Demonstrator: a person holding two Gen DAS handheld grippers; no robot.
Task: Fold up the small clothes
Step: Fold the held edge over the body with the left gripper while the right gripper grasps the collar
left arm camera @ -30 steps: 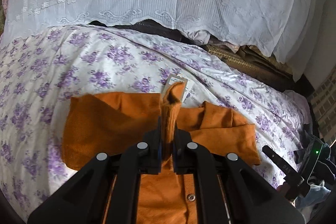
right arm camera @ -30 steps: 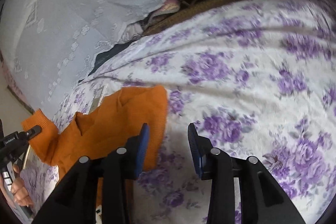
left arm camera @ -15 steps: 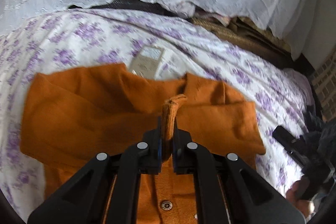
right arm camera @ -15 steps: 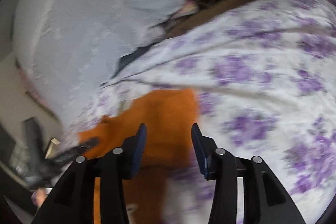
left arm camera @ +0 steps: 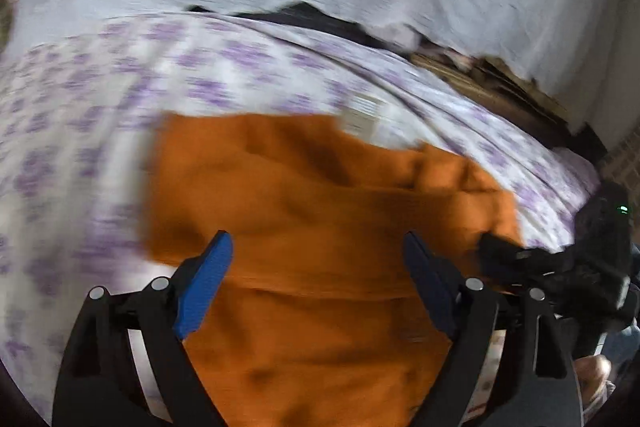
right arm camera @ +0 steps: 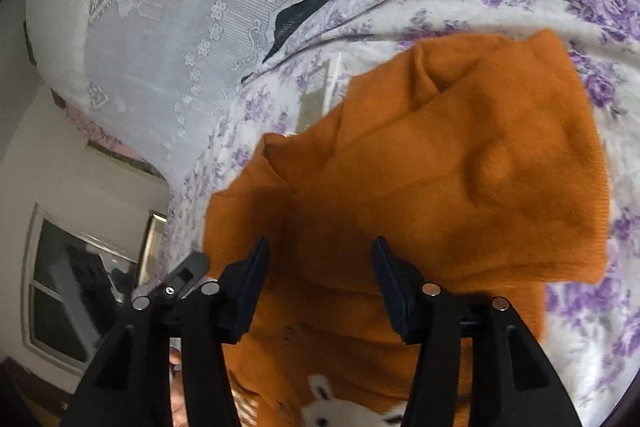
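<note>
A small orange knit cardigan (left arm camera: 320, 211) lies on the purple-flowered bedsheet (left arm camera: 120, 99), both sleeves folded across its chest. My left gripper (left arm camera: 318, 267) is open and empty just above the garment. The left wrist view is blurred. In the right wrist view the cardigan (right arm camera: 460, 163) fills the middle, with a button and a white rabbit design (right arm camera: 344, 407) low down. My right gripper (right arm camera: 320, 279) is open and empty over the folded sleeves. It also shows in the left wrist view (left arm camera: 560, 267) at the right.
A white lace cover (right arm camera: 168, 27) hangs over the headboard behind the bed. A pale card or tag (left arm camera: 362, 115) lies on the sheet by the collar. Dark bedding (left arm camera: 480, 79) is piled at the back right. A window (right arm camera: 72, 287) is at the left.
My left gripper has opened and let go of the sleeve, which now lies across the cardigan. My right gripper has moved left over the garment, still open.
</note>
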